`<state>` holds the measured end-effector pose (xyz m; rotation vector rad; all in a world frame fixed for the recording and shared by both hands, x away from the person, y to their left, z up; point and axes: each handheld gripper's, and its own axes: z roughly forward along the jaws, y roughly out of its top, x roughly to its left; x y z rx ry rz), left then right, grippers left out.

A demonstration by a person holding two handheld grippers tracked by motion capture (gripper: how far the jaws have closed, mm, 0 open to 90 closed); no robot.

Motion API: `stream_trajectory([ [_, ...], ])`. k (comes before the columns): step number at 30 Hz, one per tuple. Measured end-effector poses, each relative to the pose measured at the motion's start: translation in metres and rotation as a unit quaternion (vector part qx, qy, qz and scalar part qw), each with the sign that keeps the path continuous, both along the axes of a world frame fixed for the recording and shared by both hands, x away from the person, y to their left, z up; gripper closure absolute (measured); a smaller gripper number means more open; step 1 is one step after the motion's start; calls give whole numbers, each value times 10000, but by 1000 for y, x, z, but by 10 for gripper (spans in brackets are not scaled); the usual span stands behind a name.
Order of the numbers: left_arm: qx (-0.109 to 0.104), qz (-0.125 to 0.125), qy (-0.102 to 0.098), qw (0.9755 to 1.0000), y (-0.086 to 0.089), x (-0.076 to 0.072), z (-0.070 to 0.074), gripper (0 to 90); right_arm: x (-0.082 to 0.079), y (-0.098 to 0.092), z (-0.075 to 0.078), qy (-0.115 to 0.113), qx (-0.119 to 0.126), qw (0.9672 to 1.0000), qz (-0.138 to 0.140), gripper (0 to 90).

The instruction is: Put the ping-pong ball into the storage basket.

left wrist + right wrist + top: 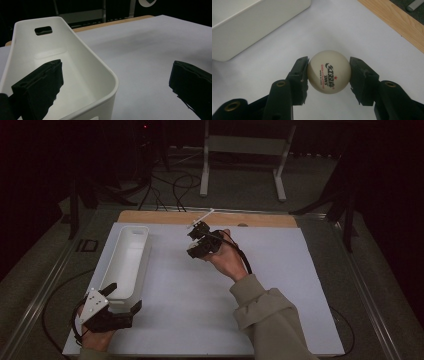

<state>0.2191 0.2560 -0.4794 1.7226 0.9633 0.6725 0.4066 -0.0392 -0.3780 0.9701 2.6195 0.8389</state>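
Small cream-white table-tennis ball with black and red print (329,72), pinched between the two black jaws of the right gripper (329,75), held above the white sheet near the far wooden edge. Long white plastic bin with a slot handle (126,261) at the left, nothing inside it. Left gripper (125,301) spread wide at the bin's near end, one jaw inside the rim, the other outside, grasping nothing. White sheet (200,305) over a wooden tabletop (210,218); beyond, dark floor, cables, a pale metal stand (245,150).
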Motion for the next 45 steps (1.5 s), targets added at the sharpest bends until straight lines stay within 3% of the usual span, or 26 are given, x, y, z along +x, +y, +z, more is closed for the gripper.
stream_trajectory([
  [45,7,-18,8,10000,0,0,0,0,-9,25,7,-147,83,9992,361,510],
])
